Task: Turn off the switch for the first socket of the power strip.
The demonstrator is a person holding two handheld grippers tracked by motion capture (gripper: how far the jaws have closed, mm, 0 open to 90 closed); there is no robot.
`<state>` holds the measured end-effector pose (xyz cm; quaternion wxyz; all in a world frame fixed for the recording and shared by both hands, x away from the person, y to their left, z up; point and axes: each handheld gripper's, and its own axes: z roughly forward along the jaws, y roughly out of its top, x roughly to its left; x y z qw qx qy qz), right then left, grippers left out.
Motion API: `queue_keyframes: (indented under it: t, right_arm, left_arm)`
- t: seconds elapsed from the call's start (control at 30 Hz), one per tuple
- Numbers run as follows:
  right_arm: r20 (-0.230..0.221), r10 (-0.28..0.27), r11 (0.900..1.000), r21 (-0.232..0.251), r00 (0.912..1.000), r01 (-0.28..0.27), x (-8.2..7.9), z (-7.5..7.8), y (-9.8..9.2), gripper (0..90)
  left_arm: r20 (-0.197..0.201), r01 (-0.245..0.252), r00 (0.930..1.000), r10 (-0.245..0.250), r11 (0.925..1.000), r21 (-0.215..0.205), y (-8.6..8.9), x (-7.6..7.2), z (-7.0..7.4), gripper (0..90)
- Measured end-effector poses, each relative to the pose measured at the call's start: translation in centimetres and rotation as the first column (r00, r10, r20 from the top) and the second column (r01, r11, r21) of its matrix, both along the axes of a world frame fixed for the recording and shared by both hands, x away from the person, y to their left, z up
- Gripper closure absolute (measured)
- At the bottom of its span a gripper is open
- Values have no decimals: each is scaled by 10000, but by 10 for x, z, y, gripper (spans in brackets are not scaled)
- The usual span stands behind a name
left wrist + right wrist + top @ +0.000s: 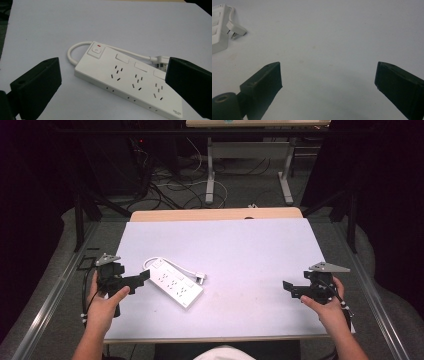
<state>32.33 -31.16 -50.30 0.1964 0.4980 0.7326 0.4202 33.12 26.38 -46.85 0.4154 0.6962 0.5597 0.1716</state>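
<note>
A white power strip (175, 282) lies aslant on the white table (240, 250), left of centre, with its short cord looped back and its plug (200, 279) resting beside it. My left gripper (142, 278) is open just left of the strip, and in the left gripper view the strip (130, 80) lies ahead between the spread jaws, its switch (96, 50) at the far end. My right gripper (289, 287) is open at the table's right side, over bare surface. The right gripper view catches the plug (235, 29) and the strip's end (218, 30) at far left.
The table's front edge (215, 339) runs just ahead of the person's forearms. Beyond the far edge are floor cables (175, 190) and the legs of another desk (210, 175). Metal rails flank the table on both sides.
</note>
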Motion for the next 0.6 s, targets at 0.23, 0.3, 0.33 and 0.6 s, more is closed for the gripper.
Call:
queue_keyframes:
  t: [0.23, 0.3, 0.33, 0.6]
  right_arm:
    - [52, -62, 10000, -14, 10000, 62, 1, -1, 0, 68]
    - [-10, -19, 10000, -20, 10000, 19, 1, -1, 0, 68]
    - [27, -35, 10000, 18, 10000, 35, 1, -1, 1, 68]
    - [-111, 13, 10000, -12, 9999, -13, 1, -4, 0, 68]
  left_arm:
    - [218, -299, 9993, 296, 9995, 129, 7, -9, -14, 3]
    - [275, -387, 9989, 383, 9991, 155, 8, -10, -18, 3]
    - [239, -391, 9990, 384, 9989, 273, 9, -11, -19, 3]
    - [413, -646, 9972, 628, 9969, 445, 12, -13, -33, 3]
